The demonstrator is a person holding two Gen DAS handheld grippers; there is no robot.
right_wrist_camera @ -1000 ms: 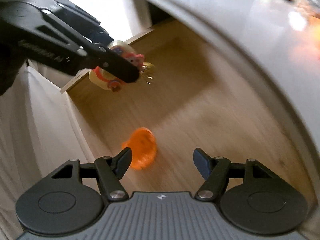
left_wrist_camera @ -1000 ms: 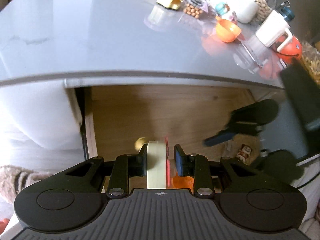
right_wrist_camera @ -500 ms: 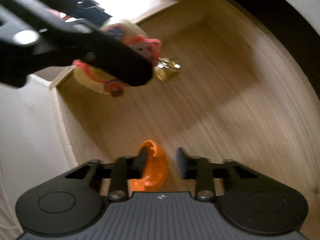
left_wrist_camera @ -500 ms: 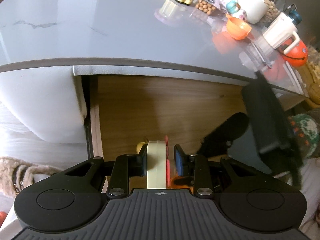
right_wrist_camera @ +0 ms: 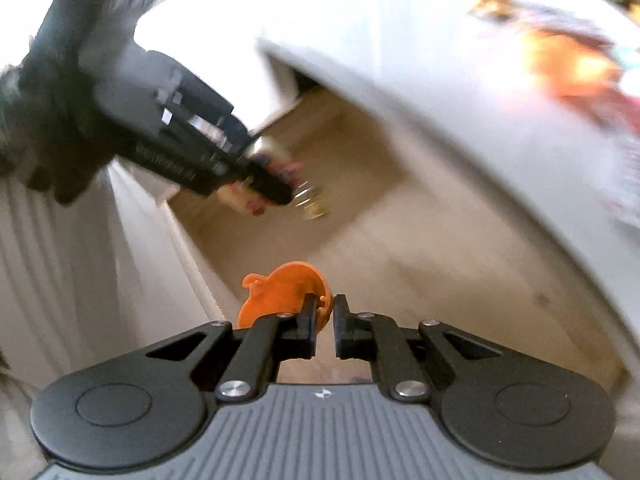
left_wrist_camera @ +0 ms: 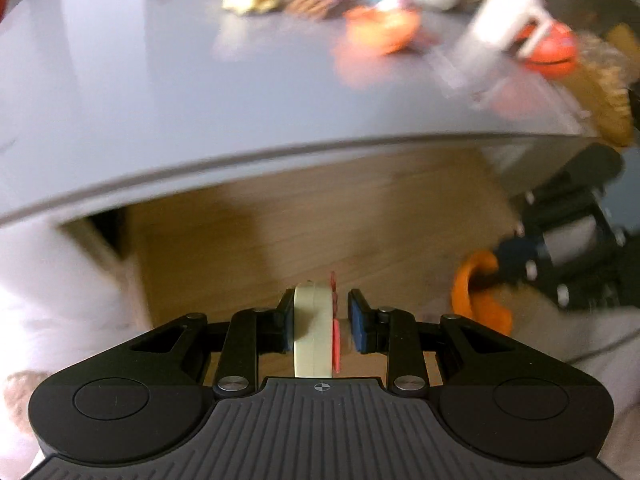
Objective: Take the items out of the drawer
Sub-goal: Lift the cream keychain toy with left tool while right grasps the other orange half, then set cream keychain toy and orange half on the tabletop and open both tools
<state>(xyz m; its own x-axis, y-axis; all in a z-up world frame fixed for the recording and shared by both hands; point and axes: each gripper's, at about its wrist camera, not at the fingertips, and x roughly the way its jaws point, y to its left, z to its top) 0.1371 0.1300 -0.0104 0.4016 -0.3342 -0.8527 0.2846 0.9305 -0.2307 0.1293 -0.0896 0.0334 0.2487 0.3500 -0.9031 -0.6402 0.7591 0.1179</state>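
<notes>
The left gripper [left_wrist_camera: 320, 320] is a black two-finger unit. Its fingers carry blue pads [left_wrist_camera: 359, 326] on their inner faces. Each finger hangs from black linkage bars pinned with round silver screws [left_wrist_camera: 235, 383]. The links run back to two rounded black housings, each marked with a shallow circular recess [left_wrist_camera: 112, 400]. Between the housings sits a grey ribbed plate [left_wrist_camera: 320, 432] bearing a small crosshair mark at its front edge.

The right gripper [right_wrist_camera: 322, 322] has the same build: black fingers, silver pivot screws [right_wrist_camera: 412, 389], triangular cut-outs in the links, round recessed housings and a grey ribbed plate [right_wrist_camera: 320, 436] with a small white mark. Seen from the left wrist view, its body shows further silver screws, blurred.
</notes>
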